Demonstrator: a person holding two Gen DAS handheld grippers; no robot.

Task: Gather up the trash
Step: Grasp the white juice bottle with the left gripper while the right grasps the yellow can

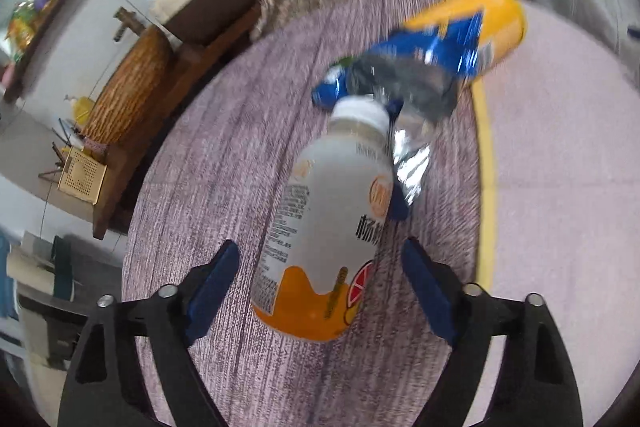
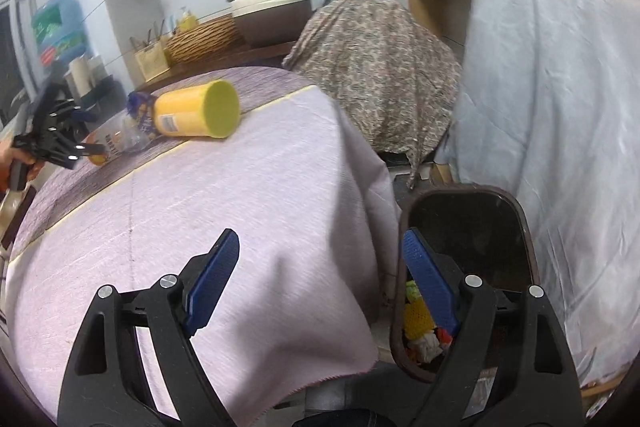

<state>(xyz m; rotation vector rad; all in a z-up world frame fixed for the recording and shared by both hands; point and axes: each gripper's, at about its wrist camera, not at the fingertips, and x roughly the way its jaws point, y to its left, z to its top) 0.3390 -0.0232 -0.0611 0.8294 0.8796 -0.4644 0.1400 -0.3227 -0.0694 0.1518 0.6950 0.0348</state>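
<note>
At lower centre, the left tool (image 1: 320, 291) hangs spread around the white-and-orange plastic drink bottle (image 1: 324, 227) lying on the bench (image 1: 208, 163), its long axis pointing away toward the crumpled blue foil wrapper (image 1: 404, 75) and yellow cylindrical canister (image 1: 492, 15) at upper right.

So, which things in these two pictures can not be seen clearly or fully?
- Bottle label, left wrist view: motion blur makes the text unreadable.
- Blue wrapper, left wrist view: blurred, and the bottle covers part of it.
- Bin contents, right wrist view: the right gripper finger and the dark bin wall hide most of them.
- Left gripper, right wrist view: small and blurred at the picture's edge.
</note>
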